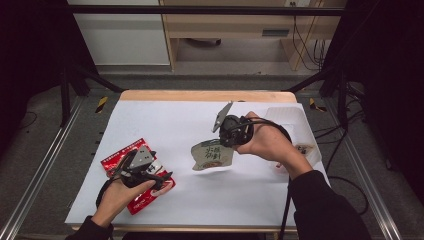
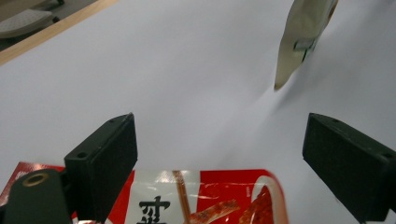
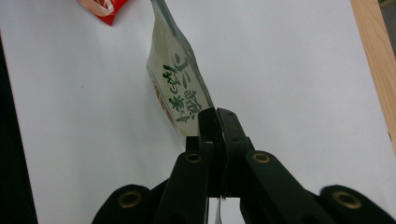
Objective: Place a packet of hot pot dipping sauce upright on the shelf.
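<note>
Right hand-held gripper (image 3: pixel 214 122) pinches the green-lettered pouch (image 3: pixel 180 88) by one edge, pouch hanging off the table (image 1: pixel 175 120) w/ long axis running away from the jaws. Left hand-held gripper (image 2: pixel 224 158) spread wide, nothing pinched, red snack pack (image 2: pixel 205 198) lying flat right under and just ahead of it; left is nearer, so prob. its grab.
</note>
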Demonstrator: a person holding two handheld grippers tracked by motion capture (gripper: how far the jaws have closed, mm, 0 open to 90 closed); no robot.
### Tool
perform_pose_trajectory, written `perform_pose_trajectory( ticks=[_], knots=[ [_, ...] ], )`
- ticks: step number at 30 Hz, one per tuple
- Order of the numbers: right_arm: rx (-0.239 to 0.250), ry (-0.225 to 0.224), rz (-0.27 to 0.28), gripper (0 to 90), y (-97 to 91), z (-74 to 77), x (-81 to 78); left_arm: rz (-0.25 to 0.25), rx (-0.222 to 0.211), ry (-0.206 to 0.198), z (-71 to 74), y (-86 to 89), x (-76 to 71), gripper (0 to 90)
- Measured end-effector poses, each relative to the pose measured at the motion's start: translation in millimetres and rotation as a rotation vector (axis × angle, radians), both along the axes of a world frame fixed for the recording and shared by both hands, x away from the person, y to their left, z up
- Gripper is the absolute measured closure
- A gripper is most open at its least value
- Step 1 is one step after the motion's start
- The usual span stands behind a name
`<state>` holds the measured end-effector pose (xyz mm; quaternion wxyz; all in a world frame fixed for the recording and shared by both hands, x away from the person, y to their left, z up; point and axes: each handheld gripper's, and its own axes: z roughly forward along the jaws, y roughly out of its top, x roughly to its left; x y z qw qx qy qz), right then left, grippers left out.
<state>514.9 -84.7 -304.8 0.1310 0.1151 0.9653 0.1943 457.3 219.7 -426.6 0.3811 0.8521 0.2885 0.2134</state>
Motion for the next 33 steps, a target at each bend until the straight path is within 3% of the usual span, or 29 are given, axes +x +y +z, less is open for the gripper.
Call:
perform_pose_trajectory(
  ticks=[6,23,33],
  knots=[
    [0.010,-0.003,-0.033,90.0,-12.6,4.0,6.4,0.027,0.032,-0.006,-7.6,5.3,-0.2,8.3],
    [0.028,-0.017,-0.094,90.0,-44.1,24.8,14.6,0.096,0.006,-0.048,-13.4,26.3,-16.2,7.4],
    [0.061,-0.063,-0.148,90.0,-68.5,50.1,16.3,0.136,-0.018,-0.068,-15.0,32.4,-27.4,7.4]
  ],
)
